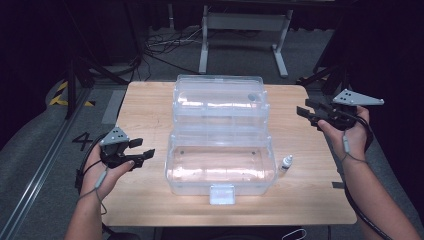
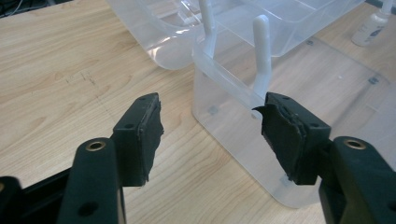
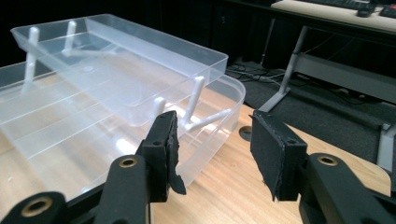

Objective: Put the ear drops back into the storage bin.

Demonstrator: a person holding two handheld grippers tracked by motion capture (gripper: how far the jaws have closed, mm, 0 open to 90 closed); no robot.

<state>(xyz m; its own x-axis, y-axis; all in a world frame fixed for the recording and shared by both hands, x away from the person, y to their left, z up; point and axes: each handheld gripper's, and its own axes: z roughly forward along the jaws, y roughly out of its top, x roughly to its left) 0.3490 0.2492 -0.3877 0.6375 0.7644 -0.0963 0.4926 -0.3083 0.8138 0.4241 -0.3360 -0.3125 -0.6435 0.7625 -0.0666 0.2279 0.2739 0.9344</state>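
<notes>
- Clear plastic: one open box [image 1: 220, 165] at frame centre on your table [image 1: 145, 105].
- One small dropper bottle [image 1: 285, 163] right of it.
- Two tools: your left tool [image 1: 146, 150] and right tool [image 1: 306, 111] both gape, empty.

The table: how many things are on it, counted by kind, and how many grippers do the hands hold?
Clear plastic box, open: 1
Small dropper bottle: 1
Grippers, left and right, both open and holding nothing: 2
Total: 4
</notes>
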